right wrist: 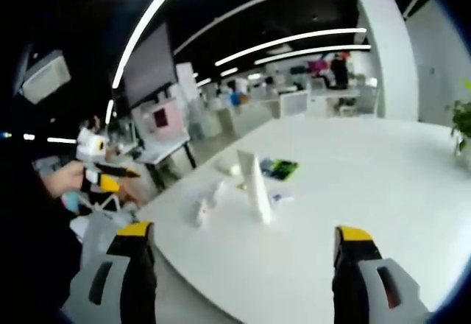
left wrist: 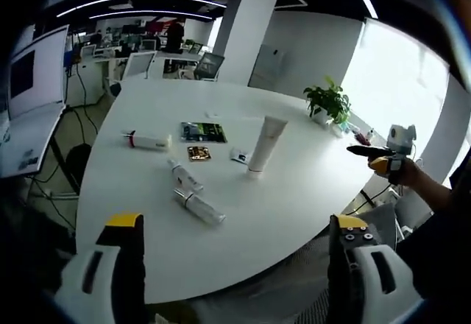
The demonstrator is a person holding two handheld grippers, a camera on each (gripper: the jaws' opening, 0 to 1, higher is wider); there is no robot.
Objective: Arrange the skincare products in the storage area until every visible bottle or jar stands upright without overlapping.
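A tall white tube [left wrist: 263, 143] stands upright on its cap near the middle of the round white table [left wrist: 294, 213]. Left of it a white bottle with a red band [left wrist: 149, 141] lies on its side. Two clear-and-white bottles [left wrist: 185, 176] [left wrist: 199, 208] also lie flat, nearer to me. My left gripper [left wrist: 239, 228] is open, held back off the table's near edge, nothing between its jaws. My right gripper [right wrist: 243, 236] is open too, off the table's other side. From there the tube [right wrist: 254, 185] stands and a lying bottle [right wrist: 202, 210] shows beside it.
A green packet [left wrist: 203, 132], a small brown packet [left wrist: 199, 153] and a small sachet [left wrist: 240, 155] lie flat by the tube. A potted plant [left wrist: 329, 103] stands at the table's far edge. Desks, chairs and monitors [left wrist: 140, 62] fill the office behind. A hand holds the right gripper [left wrist: 390, 155].
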